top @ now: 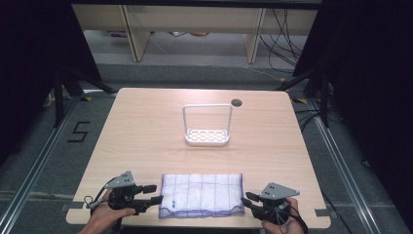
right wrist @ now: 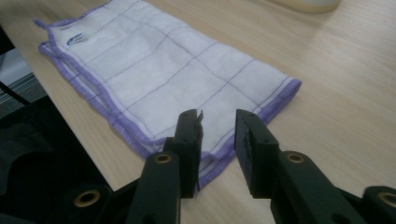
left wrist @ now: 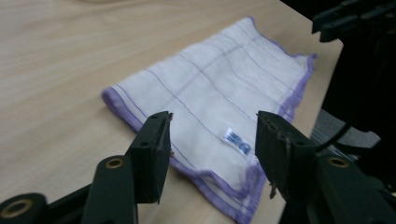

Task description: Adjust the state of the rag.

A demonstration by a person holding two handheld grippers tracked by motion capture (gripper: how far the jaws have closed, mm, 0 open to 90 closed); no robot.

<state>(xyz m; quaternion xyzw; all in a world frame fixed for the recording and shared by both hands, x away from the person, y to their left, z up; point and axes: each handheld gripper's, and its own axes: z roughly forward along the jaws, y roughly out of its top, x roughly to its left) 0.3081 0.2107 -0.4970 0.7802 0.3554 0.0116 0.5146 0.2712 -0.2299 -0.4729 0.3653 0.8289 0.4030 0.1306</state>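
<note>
At the near edge of the table [top: 146, 122] a folded white cloth [top: 202, 195] with purple checks and a purple hem lies flat, its near hem almost at the table's lip. The left gripper [top: 157, 194] sits just off the cloth's left end, jaws spread with nothing between them; in its own view the near left corner lies just ahead of the gap. The right gripper [top: 247, 200] sits at the cloth's right end, jaws parted more narrowly, and as far as I can tell from its own view the hem lies under the tips rather than pinched. Well beyond, mid-table, stands a white rack [top: 207, 126] with a tall hoop handle. To do this well, I would have each claw slide low along the wood, take one corner with all its layers, and close both together, so the fold holds.
</note>
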